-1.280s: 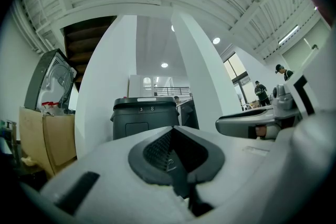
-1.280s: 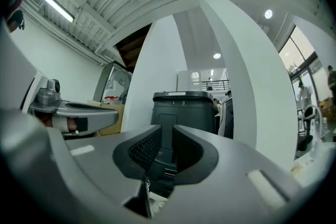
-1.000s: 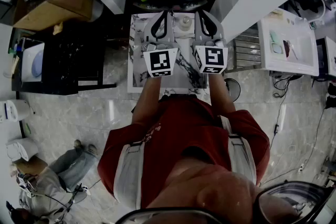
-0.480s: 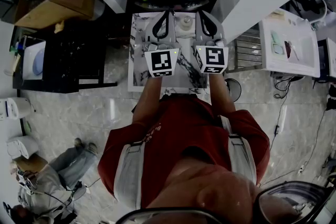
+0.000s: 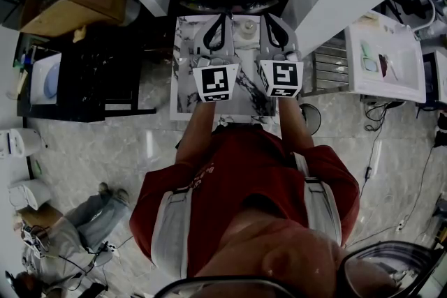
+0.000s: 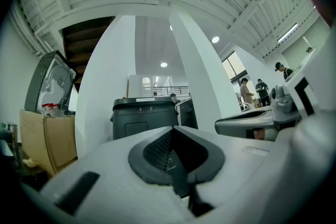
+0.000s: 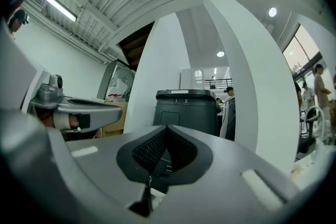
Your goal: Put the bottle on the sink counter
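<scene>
The left gripper [image 5: 218, 23] and the right gripper [image 5: 271, 24] are side by side over the counter [image 5: 185, 91]. The counter is white with dark lines. Both grippers point to the far side.

In the left gripper view, the jaws of the left gripper [image 6: 170, 136] are pressed together. Nothing is between them. In the right gripper view, the jaws of the right gripper [image 7: 166, 134] are pressed together too, and they hold nothing.

A small pale thing [image 5: 246, 29] stands on the far part of the counter, between the two grippers. It may be the bottle, but it is too small to be sure. No gripper touches it.

Past the jaws, on the far side, stands a black bin [image 6: 144, 115] between white walls. It shows in the right gripper view as well [image 7: 186, 107]. Each gripper can see the other one beside it.

The person holding the grippers wears a red shirt [image 5: 244, 171]. To the left are a brown box [image 5: 77, 0] and a dark shelf [image 5: 105, 73]. To the right is a white table [image 5: 384, 59]. Another person [image 5: 87, 223] sits on the floor near the left.
</scene>
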`<state>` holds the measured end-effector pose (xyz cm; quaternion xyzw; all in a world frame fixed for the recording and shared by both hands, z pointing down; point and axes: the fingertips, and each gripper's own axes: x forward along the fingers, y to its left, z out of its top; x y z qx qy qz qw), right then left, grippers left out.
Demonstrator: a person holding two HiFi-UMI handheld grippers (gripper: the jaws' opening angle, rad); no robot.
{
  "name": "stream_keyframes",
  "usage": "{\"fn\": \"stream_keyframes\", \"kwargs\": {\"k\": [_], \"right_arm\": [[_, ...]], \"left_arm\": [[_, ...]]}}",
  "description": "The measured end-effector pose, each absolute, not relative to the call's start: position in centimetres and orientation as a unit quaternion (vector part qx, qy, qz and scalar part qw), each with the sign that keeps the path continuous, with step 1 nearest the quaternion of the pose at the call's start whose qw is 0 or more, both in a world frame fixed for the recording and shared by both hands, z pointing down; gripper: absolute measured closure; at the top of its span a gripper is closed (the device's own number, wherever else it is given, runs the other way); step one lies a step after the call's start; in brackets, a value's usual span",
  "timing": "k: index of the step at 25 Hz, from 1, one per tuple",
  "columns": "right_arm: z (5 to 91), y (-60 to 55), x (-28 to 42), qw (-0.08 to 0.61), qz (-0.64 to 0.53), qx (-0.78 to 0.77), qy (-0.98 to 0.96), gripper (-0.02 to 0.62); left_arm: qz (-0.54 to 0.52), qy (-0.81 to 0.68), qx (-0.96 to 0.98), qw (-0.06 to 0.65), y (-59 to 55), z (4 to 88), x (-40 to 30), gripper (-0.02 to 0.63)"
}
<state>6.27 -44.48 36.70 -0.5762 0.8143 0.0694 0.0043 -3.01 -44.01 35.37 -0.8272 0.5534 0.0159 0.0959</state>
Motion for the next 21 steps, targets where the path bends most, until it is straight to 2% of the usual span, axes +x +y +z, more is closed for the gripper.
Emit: {"fn": "stream_keyframes", "kwargs": {"k": [21], "right_arm": [[36.95, -44.44, 6.6, -0.002, 0.067, -0.579, 0.813, 0.594]], "left_arm": [[0.015, 0.555, -0.826, 0.096, -43.85, 35.53, -3.04, 0.604]]}}
